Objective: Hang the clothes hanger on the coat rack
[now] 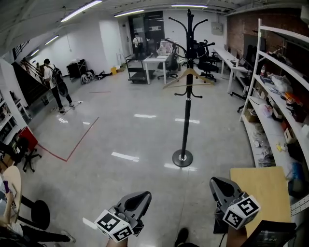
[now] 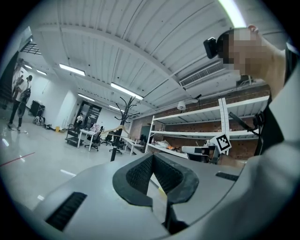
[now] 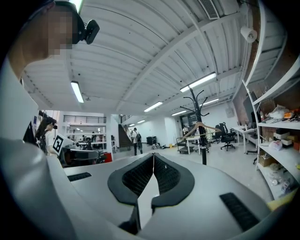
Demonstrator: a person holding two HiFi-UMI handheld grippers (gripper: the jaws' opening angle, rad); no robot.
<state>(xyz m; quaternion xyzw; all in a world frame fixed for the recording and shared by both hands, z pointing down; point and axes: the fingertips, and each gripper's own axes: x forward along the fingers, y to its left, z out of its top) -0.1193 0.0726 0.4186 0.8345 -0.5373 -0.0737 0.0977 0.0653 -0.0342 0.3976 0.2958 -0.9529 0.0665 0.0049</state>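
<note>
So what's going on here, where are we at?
A person holds both grippers low, well back from the rack. The left gripper and the right gripper are both shut with nothing between the jaws. The hanger already hangs on one of the rack's arms, so the job looks done.

Big open office/lab, glossy grey floor (image 1: 120, 130) with light reflections, red tape line (image 1: 72, 144) at left. White ribbed ceiling, long strip lights (image 1: 79, 9). White walls at back and left, brick wall (image 1: 241, 34) top right. White shelving unit (image 1: 270, 96) along right side, cluttered with small stuff. White tables (image 1: 155, 61) and black office chairs (image 1: 207, 65) at far end. Staircase (image 1: 29, 82) far left, person with backpack (image 1: 54, 82) standing near it. Wooden tabletop (image 1: 263, 185) bottom right, black stool (image 1: 36, 212) bottom left
</note>
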